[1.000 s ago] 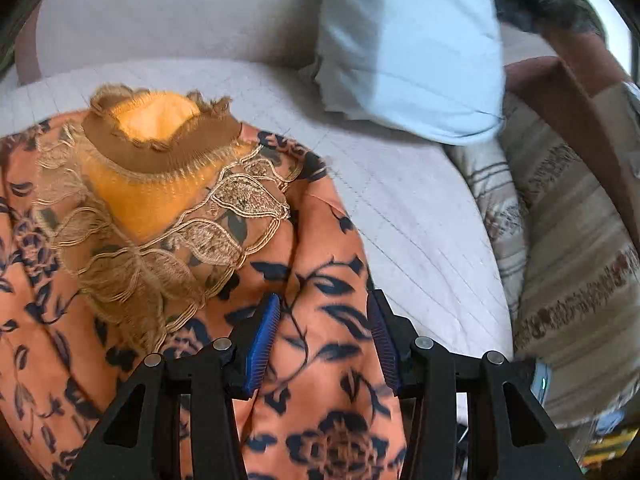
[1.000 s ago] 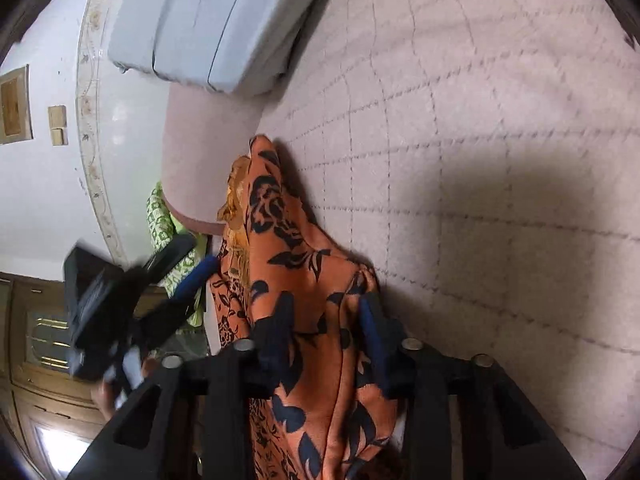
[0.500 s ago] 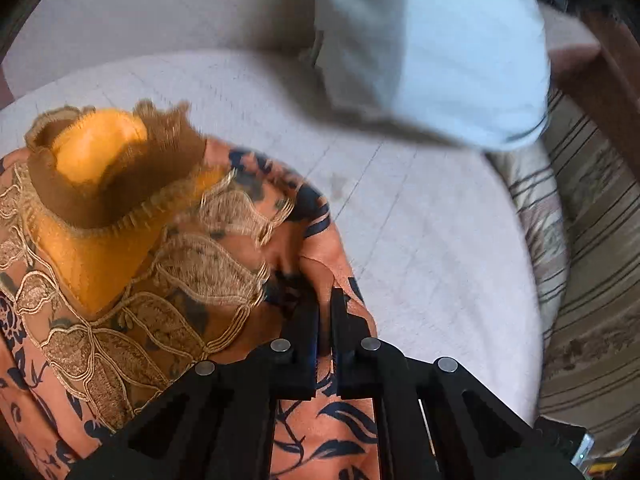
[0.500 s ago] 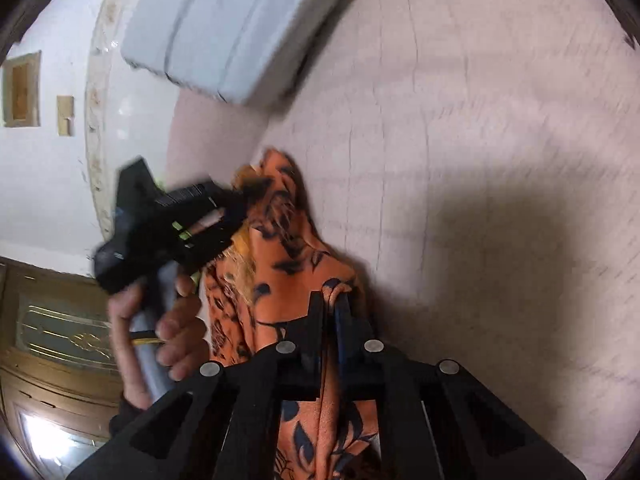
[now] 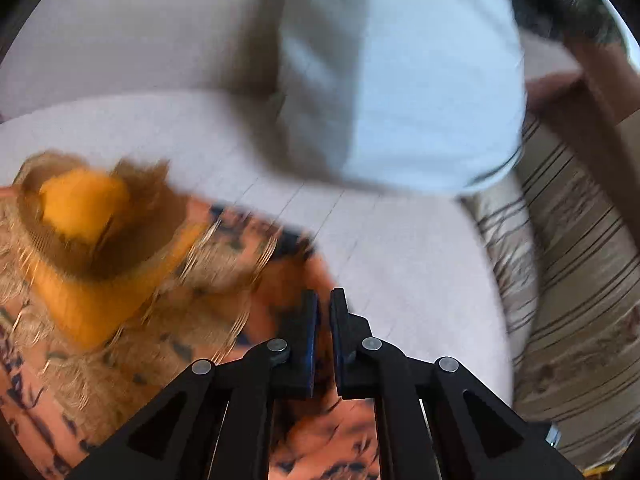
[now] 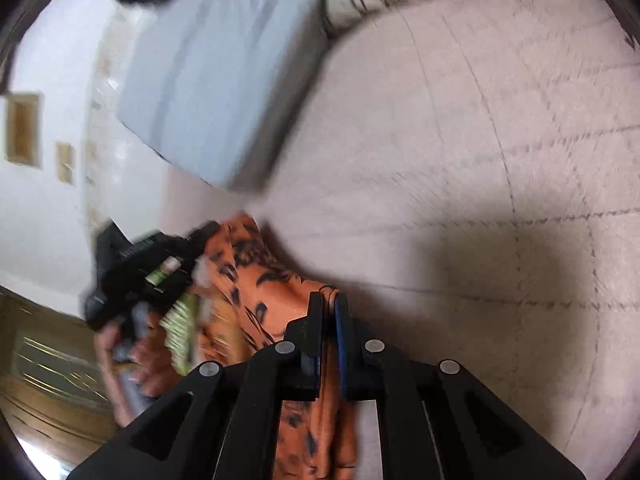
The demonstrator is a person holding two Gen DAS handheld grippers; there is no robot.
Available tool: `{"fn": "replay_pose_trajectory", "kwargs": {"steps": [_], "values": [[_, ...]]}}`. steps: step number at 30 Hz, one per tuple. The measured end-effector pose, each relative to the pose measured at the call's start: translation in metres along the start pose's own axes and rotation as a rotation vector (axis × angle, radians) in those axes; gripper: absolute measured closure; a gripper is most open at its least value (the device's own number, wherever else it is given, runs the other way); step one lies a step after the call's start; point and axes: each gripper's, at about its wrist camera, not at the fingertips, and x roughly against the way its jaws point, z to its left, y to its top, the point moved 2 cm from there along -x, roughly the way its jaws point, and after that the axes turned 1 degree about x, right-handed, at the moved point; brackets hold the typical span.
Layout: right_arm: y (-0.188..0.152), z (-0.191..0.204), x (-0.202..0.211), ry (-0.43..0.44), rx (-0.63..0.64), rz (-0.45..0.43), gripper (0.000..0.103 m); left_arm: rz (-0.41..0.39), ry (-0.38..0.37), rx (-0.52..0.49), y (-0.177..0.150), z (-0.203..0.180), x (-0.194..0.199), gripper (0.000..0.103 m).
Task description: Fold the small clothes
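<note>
Orange garment (image 6: 276, 300) edge between both closed grippers.

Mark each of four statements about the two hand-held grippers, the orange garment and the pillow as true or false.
1. The right hand-held gripper is shut on the orange floral garment. True.
2. The left hand-held gripper is wide open. False: its fingers are nearly closed, pinching the garment's edge.
3. A pale blue pillow lies beyond the garment. True.
4. The garment is plain white. False: it is orange with a dark floral print and a yellow neckline.
</note>
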Motion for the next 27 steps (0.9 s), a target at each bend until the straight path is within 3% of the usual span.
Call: {"fn": "replay_pose_trajectory", "kwargs": {"steps": [2, 4, 5, 6, 10, 15, 20, 24, 27], "values": [[0.001, 0.004, 0.019, -0.024, 0.017, -0.074, 0.09, 0.024, -0.018, -0.039, -0.018, -0.002, 0.019, 0.09], [0.003, 0.017, 0.042, -0.013, 0.068, -0.155, 0.073, -0.002, -0.009, -0.08, -0.047, 0.002, 0.055, 0.075], [0.002, 0.025, 0.053, 0.007, 0.096, -0.193, 0.055, -0.024, -0.011, -0.098, -0.063, 0.005, 0.074, 0.063], [0.0, 0.032, 0.06, 0.034, 0.114, -0.211, 0.051, -0.05, -0.013, -0.112, -0.081, 0.009, 0.094, 0.055], [-0.014, 0.068, 0.051, 0.168, 0.191, -0.136, 0.052, -0.092, 0.077, -0.124, -0.164, 0.039, 0.156, 0.054], [-0.042, 0.109, 0.027, 0.178, 0.313, 0.002, 0.052, -0.065, 0.145, -0.035, -0.256, 0.073, 0.178, 0.054], [-0.048, 0.137, 0.013, 0.051, 0.347, 0.064, 0.051, 0.005, 0.128, -0.022, -0.308, 0.084, 0.168, 0.055], [-0.039, 0.159, -0.027, -0.148, 0.429, 0.13, 0.052, 0.048, 0.061, -0.073, -0.328, 0.073, 0.161, 0.056], [-0.034, 0.171, -0.075, -0.298, 0.474, 0.2, 0.052, 0.036, 0.072, -0.128, -0.338, 0.07, 0.159, 0.056]]}}
